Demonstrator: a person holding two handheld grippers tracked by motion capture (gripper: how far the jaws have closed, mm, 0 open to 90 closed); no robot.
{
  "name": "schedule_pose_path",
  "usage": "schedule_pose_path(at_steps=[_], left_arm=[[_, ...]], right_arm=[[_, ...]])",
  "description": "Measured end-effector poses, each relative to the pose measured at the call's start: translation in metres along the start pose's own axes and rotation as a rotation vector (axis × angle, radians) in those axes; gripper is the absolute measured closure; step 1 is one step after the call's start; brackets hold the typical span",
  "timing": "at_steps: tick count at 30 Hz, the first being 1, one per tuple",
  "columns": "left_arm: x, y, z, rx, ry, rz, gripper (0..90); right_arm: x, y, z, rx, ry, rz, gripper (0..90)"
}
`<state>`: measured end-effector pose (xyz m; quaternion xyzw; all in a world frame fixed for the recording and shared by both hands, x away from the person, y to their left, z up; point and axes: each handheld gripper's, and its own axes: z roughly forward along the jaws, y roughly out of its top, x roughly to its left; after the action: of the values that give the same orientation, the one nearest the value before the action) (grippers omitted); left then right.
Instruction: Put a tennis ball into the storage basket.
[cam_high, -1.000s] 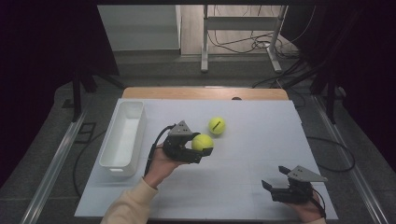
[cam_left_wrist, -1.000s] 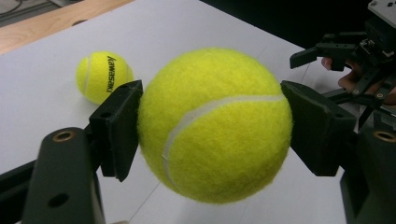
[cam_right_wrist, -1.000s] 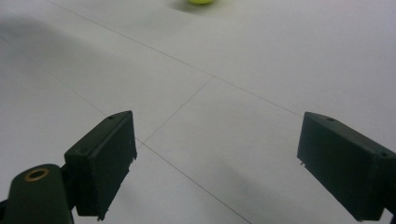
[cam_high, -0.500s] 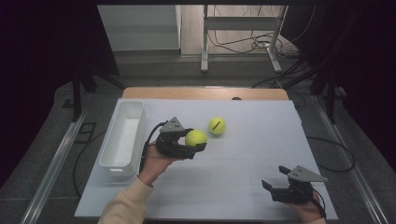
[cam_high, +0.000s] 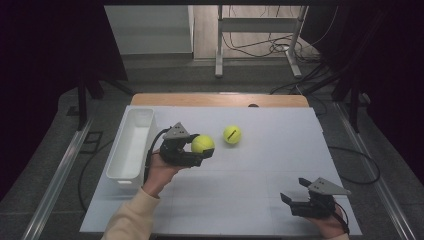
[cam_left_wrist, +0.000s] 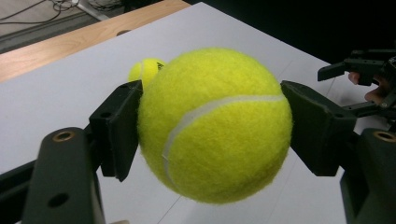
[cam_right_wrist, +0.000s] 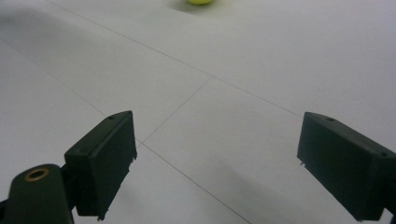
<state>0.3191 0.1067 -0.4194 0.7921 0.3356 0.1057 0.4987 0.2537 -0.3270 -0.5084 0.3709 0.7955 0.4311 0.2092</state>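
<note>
Carrying a fuzzy yellow-green tennis ball (cam_high: 202, 144) clamped between its 2 black jaws, left gripper (cam_high: 196, 150) now farther left and a little farther up the white table top (cam_high: 260, 165) than 1 second earlier, nearer the long white plastic bin (cam_high: 131, 144). Held clear of the surface (ball's underside floating above the table in the left gripper view). Same grip on the ball as before. Right gripper (cam_high: 296, 192) unmoved at the near right corner, jaws spread wide, nothing between them.

Left gripper view: held ball (cam_left_wrist: 215, 126) huge and close, white seam curving across it, pads pressing it at both sides; behind the left pad, a sliver of the second yellow-green tennis ball (cam_left_wrist: 145, 70); far off at the right edge, the other hand's gripper (cam_left_wrist: 357, 70). Right gripper view: bare white surface with thin grid lines between the open jaws, and at the top edge a yellow-green scrap of a ball (cam_right_wrist: 201, 2), too little to say which. High view alone: the bin, the person's pale sleeve (cam_high: 131, 220), and the second ball (cam_high: 232, 134) resting on the table just right of the held one, apart from it.

Count: 2 tennis balls, 1 bin, 2 grippers.
</note>
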Motion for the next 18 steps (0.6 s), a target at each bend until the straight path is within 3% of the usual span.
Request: schedule_pose_path(at_steps=[18], left_arm=[[0.015,-0.002,-0.022,-0.032,0.05,-0.023,25.9]], right_arm=[[0.0,0.0,0.0,-0.002,-0.002,0.001,12.2]])
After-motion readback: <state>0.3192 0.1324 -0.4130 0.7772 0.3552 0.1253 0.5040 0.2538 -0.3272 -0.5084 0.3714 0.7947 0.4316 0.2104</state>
